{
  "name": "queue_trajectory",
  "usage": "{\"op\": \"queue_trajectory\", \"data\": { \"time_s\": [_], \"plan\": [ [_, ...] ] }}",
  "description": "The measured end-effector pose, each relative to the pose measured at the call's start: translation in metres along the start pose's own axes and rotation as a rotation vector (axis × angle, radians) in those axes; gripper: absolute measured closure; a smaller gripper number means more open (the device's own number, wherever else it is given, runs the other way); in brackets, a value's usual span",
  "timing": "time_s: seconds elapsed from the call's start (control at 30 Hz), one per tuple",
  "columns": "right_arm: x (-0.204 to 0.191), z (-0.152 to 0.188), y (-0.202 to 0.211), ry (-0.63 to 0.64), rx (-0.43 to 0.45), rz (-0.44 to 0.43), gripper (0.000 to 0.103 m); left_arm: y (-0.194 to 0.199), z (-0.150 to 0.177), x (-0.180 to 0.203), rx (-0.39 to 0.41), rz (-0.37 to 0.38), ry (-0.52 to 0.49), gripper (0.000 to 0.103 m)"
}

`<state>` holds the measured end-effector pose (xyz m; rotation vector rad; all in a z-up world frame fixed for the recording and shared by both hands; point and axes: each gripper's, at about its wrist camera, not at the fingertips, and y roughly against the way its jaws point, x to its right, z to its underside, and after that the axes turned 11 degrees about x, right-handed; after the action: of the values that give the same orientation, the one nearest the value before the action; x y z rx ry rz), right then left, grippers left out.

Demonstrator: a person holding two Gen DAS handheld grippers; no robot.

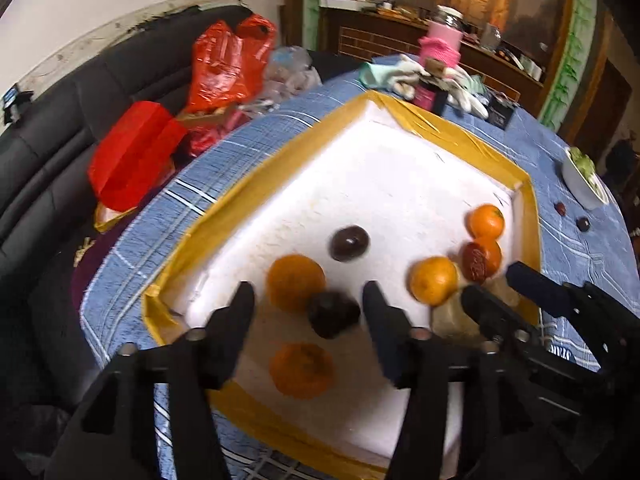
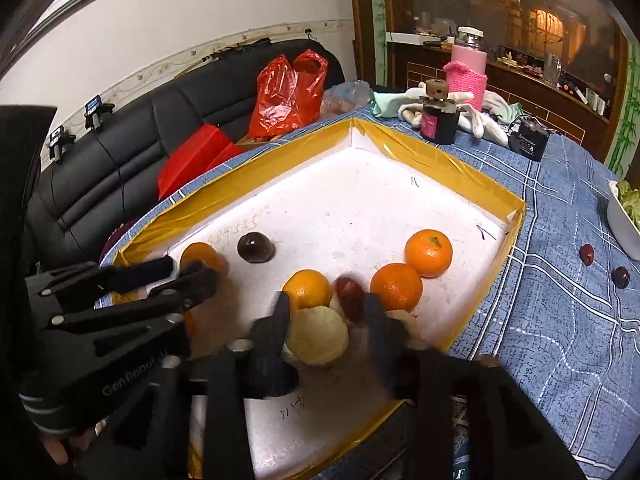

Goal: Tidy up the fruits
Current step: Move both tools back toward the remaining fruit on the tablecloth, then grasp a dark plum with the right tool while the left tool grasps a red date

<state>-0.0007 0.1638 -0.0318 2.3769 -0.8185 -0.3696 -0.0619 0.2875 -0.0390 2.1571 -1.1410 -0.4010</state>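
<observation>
A white foam tray (image 1: 380, 168) with yellow tape rim lies on the blue tablecloth; it also shows in the right wrist view (image 2: 360, 200). In it lie several oranges (image 1: 295, 282) (image 2: 428, 253), dark round fruits (image 1: 349, 243) (image 2: 256, 246) and a red date (image 1: 474, 261). My left gripper (image 1: 308, 300) is open, its fingers either side of a dark fruit (image 1: 332, 314). My right gripper (image 2: 326, 316) is open around a pale yellow fruit (image 2: 318, 336); it appears in the left wrist view (image 1: 494, 284) too.
Two small dark fruits (image 2: 604, 266) lie on the cloth right of the tray, near a white bowl (image 2: 622, 224). A pink jar (image 2: 468, 68), a dark pot (image 2: 438, 120), gloves and a black box stand behind. A black sofa with red bags (image 2: 288, 92) is at left.
</observation>
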Motion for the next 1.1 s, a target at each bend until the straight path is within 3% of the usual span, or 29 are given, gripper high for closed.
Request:
{"op": "queue_trajectory", "data": {
  "time_s": [0.13, 0.43, 0.63, 0.83, 0.93, 1.1],
  "plan": [
    [0.010, -0.002, 0.006, -0.036, 0.020, 0.012, 0.037, 0.007, -0.005, -0.003, 0.026, -0.010, 0.005, 0.031],
    [0.041, -0.008, 0.045, -0.045, 0.110, 0.040, 0.036, 0.026, -0.024, 0.044, 0.091, 0.061, -0.045, 0.030],
    [0.121, 0.006, 0.084, -0.100, 0.151, 0.191, 0.036, 0.032, -0.035, 0.128, 0.127, 0.226, -0.129, 0.030],
    [0.235, 0.023, 0.098, -0.247, 0.154, 0.360, 0.036, 0.016, -0.032, 0.228, 0.145, 0.428, -0.212, 0.030],
    [0.267, 0.019, 0.090, -0.254, 0.163, 0.350, 0.036, -0.006, -0.031, 0.264, 0.139, 0.459, -0.243, 0.031],
    [0.307, 0.015, 0.054, -0.241, 0.122, 0.320, 0.042, -0.047, -0.040, 0.289, 0.100, 0.449, -0.199, 0.031]
  ]
}}
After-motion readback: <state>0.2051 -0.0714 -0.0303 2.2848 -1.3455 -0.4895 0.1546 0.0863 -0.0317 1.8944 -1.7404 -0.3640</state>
